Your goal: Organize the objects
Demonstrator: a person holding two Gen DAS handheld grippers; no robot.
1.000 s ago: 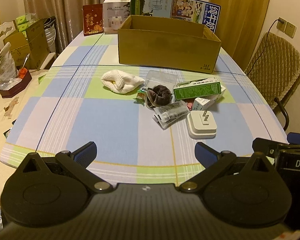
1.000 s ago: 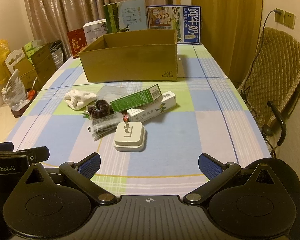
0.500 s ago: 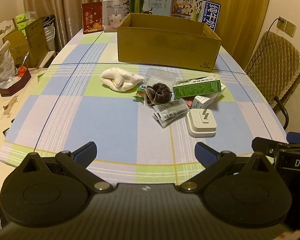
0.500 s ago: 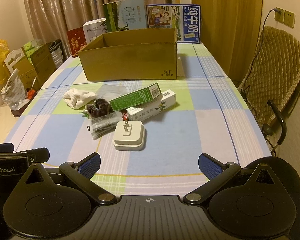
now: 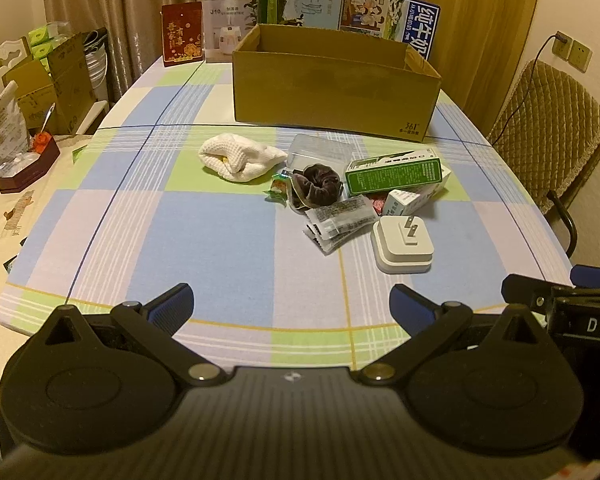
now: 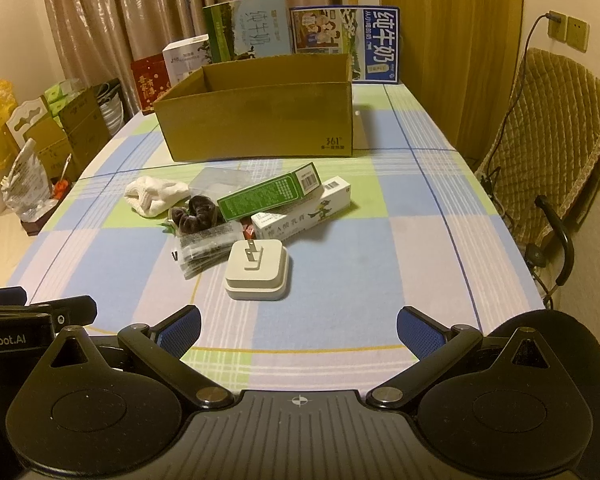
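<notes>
Both tools hang low over the near edge of the counter (image 5: pixel 220 216), which wears a blue, green and white checked cloth. The left hand-held gripper (image 5: pixel 290 304) is spread wide with nothing between its blue pads, and the right hand-held gripper (image 6: pixel 298 324) is likewise released and empty.

The things to sort lie in a tight heap mid-counter, in front of the open brown cardboard box (image 5: pixel 334 80), which stands apart behind them. Nearest is the white square plug adapter (image 6: pixel 257 268), lying flat with its two metal prongs pointing up. Touching it on its left is a clear crinkly packet with dark print (image 5: pixel 342 220). Behind sit a dark brown velvet scrunchie (image 5: pixel 318 188), a white knitted cloth bundle (image 5: pixel 240 157), and a green rectangular carton (image 6: pixel 270 191) resting across a white rectangular carton (image 6: pixel 302 214).

The risks come from the crowding, I judge. Closing on the adapter could catch the packet's edge and drag it along; its smooth low sides may also slip from the pads. Lifting the white carton first would probably tip the green one off it.

In the right wrist view both cartons run their long axes from near left to far right, the barcoded end of the green one pointing toward the box.
</notes>
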